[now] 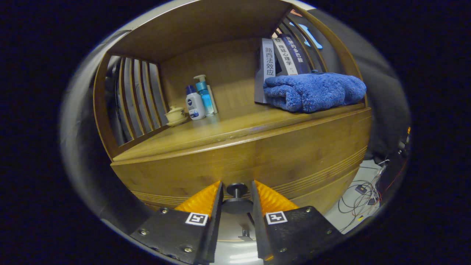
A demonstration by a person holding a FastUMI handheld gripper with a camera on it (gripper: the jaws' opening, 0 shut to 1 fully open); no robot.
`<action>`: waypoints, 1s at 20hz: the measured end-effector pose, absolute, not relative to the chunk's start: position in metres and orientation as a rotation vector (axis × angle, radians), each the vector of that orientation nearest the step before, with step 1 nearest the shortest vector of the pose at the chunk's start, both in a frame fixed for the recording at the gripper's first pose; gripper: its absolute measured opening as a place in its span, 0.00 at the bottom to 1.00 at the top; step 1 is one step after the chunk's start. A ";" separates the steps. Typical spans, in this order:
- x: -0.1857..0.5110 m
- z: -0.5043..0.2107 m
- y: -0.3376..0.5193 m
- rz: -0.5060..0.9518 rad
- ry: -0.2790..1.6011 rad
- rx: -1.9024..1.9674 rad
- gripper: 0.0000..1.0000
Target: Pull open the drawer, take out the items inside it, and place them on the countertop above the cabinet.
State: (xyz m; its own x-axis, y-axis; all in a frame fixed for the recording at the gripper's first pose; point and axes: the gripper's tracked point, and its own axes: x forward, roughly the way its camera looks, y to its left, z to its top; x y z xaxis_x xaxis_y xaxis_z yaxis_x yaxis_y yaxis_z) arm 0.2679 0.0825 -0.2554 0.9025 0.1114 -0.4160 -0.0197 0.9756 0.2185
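While the drawer is shut, its contents cannot be seen.
Tool: tool (237,191) at lower centre, fingers parted either side of the knob, not visibly pressing it, so released.
Knob: dark round knob (236,189) between the fingertips, on the drawer front.
Drawer: wooden drawer (294,154) across the middle of the frame, closed.
Worktop: worktop (206,134) just above, carrying a blue towel (312,92) upper right, books (281,55), bottles (198,99) and a small cup (176,115) centre left.
Progress: judged barely begun; pulling, emptying and placing all remain.
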 end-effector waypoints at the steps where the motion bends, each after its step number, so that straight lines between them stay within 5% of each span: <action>1: 0.268 -0.256 0.081 0.068 0.447 0.193 0.43; 8: 0.264 -0.257 0.082 0.065 0.483 0.128 0.35; 9: 0.264 -0.259 0.081 0.066 0.492 0.127 0.24; 20: 0.248 -0.252 0.080 0.045 0.441 0.131 0.23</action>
State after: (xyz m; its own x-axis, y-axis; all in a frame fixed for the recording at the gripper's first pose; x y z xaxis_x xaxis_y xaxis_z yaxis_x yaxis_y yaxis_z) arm 0.2485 0.0803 -0.2523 0.9036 0.0716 -0.4223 -0.0148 0.9906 0.1362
